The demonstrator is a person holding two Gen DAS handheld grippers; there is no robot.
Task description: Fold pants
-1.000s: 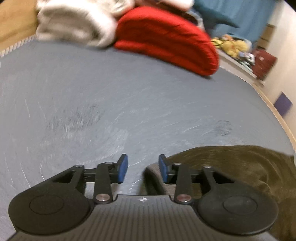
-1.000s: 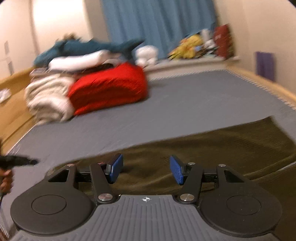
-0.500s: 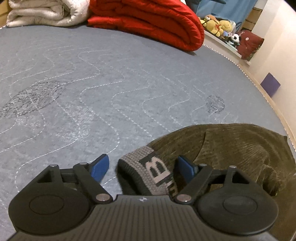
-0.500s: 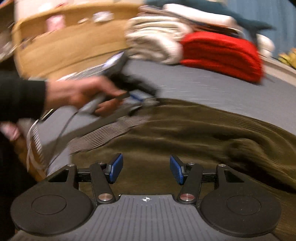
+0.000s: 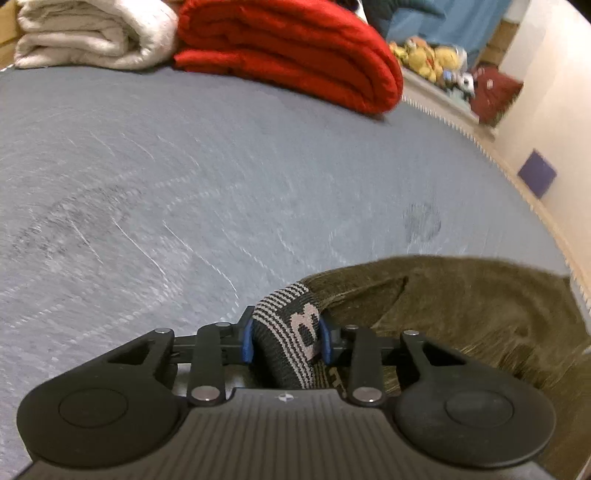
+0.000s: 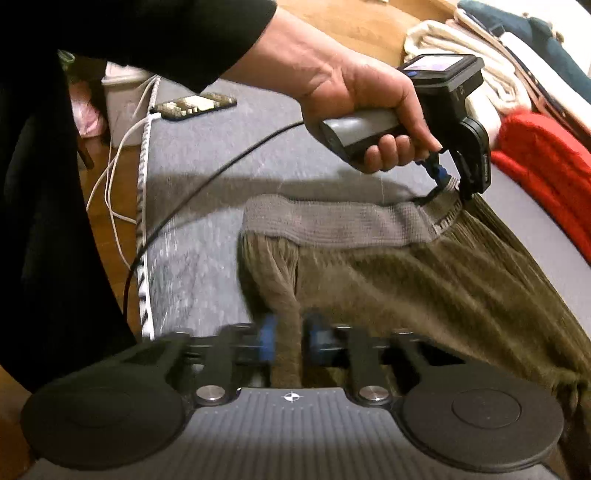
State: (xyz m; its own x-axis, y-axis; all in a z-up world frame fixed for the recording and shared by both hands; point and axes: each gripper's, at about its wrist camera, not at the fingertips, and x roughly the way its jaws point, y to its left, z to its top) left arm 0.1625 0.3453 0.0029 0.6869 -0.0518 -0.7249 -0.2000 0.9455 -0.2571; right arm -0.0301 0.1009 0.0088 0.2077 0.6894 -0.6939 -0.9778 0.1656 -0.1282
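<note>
The left gripper (image 5: 285, 339) has just closed, its pads pinching the waistband (image 5: 291, 328). The right gripper (image 6: 288, 341) has closed on the pants (image 6: 424, 280). The left hand (image 6: 362, 99) grips its handle.

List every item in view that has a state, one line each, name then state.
left gripper: jaws have just been closing, now clamped on the waistband
waistband: striped elastic, one end bunched and lifted
right gripper: jaws have just closed, pinching a fold of the pants
pants: olive corduroy, spread out on the bed, not yet folded
red blanket: folded
white blanket: folded
phone: lying flat, cable plugged in
</note>
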